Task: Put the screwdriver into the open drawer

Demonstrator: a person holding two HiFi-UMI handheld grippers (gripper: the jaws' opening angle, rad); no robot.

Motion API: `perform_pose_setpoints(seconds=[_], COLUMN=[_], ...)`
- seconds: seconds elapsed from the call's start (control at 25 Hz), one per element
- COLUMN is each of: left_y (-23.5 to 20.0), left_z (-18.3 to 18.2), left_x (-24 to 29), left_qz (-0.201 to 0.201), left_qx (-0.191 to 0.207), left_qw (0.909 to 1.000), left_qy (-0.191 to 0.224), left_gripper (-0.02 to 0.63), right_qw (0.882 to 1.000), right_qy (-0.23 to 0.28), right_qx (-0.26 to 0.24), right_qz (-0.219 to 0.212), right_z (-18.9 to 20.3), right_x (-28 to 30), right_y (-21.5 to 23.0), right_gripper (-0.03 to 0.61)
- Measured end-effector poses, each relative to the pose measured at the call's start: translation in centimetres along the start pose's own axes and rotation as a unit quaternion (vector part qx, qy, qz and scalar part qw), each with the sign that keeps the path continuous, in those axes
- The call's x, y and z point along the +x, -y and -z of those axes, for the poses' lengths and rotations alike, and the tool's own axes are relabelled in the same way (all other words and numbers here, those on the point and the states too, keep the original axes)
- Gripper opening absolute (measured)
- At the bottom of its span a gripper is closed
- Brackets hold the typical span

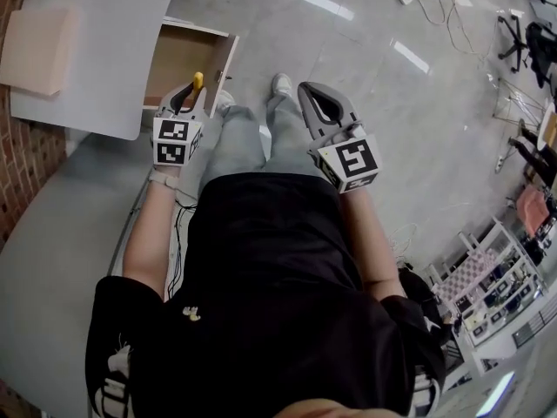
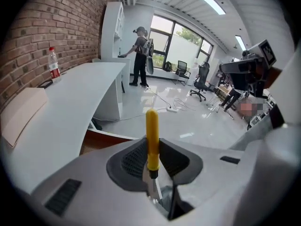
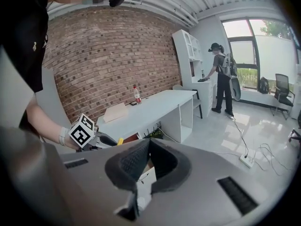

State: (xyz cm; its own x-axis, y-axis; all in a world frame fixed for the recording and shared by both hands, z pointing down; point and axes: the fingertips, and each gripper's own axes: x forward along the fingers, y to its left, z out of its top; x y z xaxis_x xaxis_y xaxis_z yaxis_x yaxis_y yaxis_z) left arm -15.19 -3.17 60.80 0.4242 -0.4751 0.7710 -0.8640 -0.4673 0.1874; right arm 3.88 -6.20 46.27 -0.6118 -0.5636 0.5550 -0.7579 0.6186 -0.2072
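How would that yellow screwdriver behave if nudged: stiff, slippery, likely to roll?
Probably stiff: the screwdriver stands straight out of the left tongs without sagging. Its smooth, round yellow handle looks apt to roll once laid in the drawer, and perhaps slippery. It seems light: one pinch low on the handle holds it.

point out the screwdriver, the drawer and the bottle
screwdriver (image 2: 152,135), left gripper view, middle of its yellow handle
drawer (image 1: 177,62), head view, bare wooden bottom inside
bottle (image 2: 54,66), left gripper view, its body
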Motion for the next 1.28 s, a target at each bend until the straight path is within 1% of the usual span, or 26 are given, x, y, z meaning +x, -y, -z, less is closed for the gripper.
perform_pose_setpoints(seconds=[0.28, 0.4, 0.52, 0.68, 1.0, 1.12, 1.28], left_y=[-0.9, -1.2, -1.9, -2.7, -3.7, -4.1, -4.1], left_z=[3.3, 4.9, 6.9, 9.1, 12.8, 14.3, 15.7], left_x=[4.7, 6.7, 8.8, 11.4, 14.9, 16.0, 17.3], left_qz=[0.03, 0.042, 0.048, 0.059, 0.073, 0.081, 0.094], left_qx=[0.023, 0.026, 0.022, 0.007, 0.014, 0.011, -0.006], left_qw=[0.9981, 0.9966, 0.9949, 0.9922, 0.9855, 0.9834, 0.981], left_qy=[-0.048, -0.066, -0.086, -0.11, -0.153, -0.162, -0.17], left_gripper=[0.08, 0.08, 0.08, 0.08, 0.08, 0.08, 0.08], right_qw=[1.0, 1.0, 0.999, 0.998, 0.995, 0.995, 0.994], right_qy=[-0.008, -0.016, -0.023, -0.031, -0.05, -0.055, -0.056], right_qx=[0.014, 0.02, 0.026, 0.036, 0.063, 0.066, 0.071], right_qz=[0.008, 0.018, 0.025, 0.036, 0.053, 0.057, 0.066], right_z=[2.6, 4.1, 5.3, 6.8, 9.7, 10.6, 11.0], right_x=[1.5, 2.0, 2.5, 2.5, 2.4, 2.7, 3.0], right_y=[0.0, 0.2, 0.2, 0.3, 0.1, 0.1, 0.4], right_gripper=[0.009, 0.01, 0.009, 0.009, 0.009, 0.01, 0.009])
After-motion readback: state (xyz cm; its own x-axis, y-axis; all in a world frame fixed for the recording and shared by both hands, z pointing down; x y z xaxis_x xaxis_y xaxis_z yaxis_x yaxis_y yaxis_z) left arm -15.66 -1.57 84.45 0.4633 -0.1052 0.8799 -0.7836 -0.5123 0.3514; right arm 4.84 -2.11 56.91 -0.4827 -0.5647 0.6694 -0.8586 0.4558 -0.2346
